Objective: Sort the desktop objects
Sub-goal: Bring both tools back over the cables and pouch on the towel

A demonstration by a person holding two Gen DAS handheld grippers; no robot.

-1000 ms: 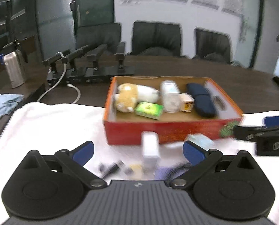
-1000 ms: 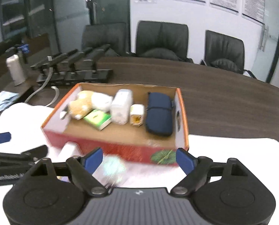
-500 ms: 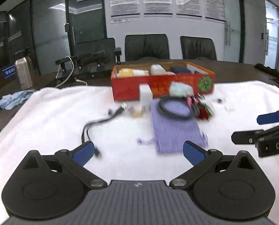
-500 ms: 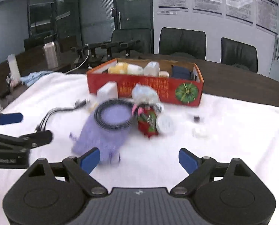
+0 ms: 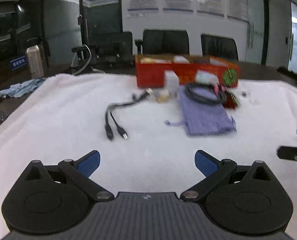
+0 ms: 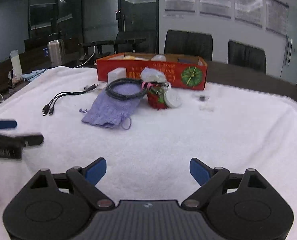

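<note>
White towel (image 6: 188, 136) — purple pouch (image 6: 112, 110) well beyond both wide-spread, empty jaws

No lettering anywhere is sharp enough to read.

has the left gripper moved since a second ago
Yes. The left gripper has pulled back and down from the red box: earlier it hung just over the box, which now sits far off across the white towel.
</note>
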